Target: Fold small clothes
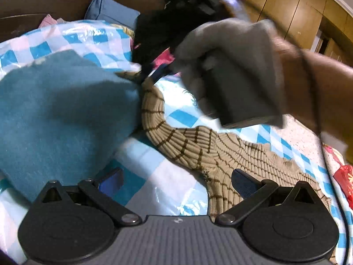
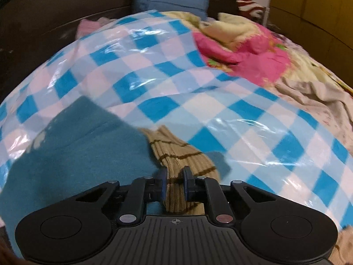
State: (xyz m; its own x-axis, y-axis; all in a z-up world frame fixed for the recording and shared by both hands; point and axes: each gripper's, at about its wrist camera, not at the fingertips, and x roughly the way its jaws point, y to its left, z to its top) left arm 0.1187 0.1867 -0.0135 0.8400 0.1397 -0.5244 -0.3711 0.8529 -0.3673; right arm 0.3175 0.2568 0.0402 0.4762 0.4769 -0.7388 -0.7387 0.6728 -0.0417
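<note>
Right tool (image 2: 174, 184) pinching tan ribbed garment (image 2: 176, 154) — left tool (image 1: 176, 180) agape

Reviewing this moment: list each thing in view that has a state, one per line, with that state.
Right gripper: shut on the tan sock, near one end.
Left gripper: open, holding nothing, above the sock's other end.
Tan sock: striped, stretched in a curve over the checked plastic sheet, one end lifted.
Teal cloth: lying flat on the sheet, beside the sock.
Pink bedding: crumpled, untouched.
</note>
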